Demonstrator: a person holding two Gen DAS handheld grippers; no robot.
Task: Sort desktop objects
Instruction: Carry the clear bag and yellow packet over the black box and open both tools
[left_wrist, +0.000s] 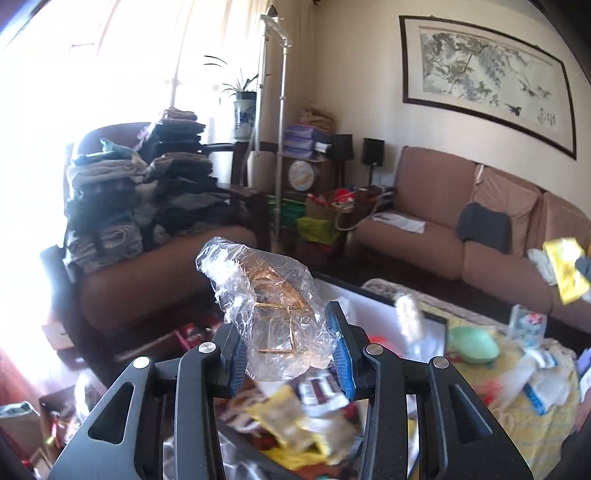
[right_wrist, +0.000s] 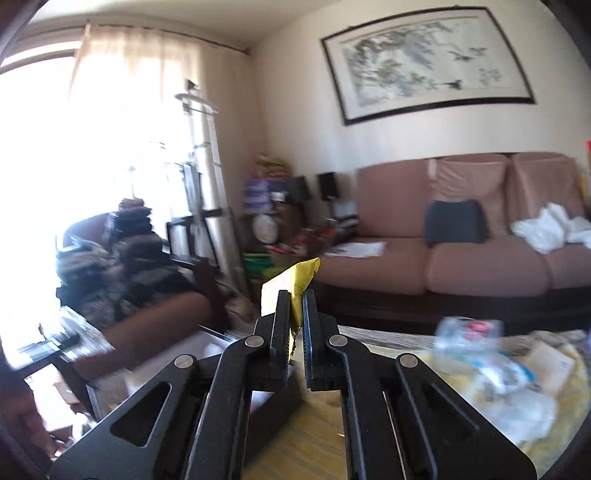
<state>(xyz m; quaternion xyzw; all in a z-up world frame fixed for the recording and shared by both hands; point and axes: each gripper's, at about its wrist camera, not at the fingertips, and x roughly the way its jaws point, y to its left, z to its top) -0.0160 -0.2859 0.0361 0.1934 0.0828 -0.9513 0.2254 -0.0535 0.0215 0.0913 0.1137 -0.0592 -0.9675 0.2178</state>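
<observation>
Clear plastic bag (left_wrist: 266, 314), gold-rimmed glasses inside, pinched between blue pads of left hand-held gripper (left_wrist: 291, 347), held up above box (left_wrist: 373, 306) of snack wrappers (left_wrist: 295, 413). Right hand-held gripper (right_wrist: 295, 325) clamped tight on yellow packet (right_wrist: 291, 288), raised over cluttered counter (right_wrist: 436, 343). Green case (left_wrist: 474, 341) on counter beside box. Sofa (right_wrist: 461, 258) behind.

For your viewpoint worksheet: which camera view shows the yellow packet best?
The left wrist view: the yellow packet shows nearly whole at the right edge, though blurred. The right wrist view shows only a crumpled part of the packet sticking out past the right gripper, whose jaws pinch it.
</observation>
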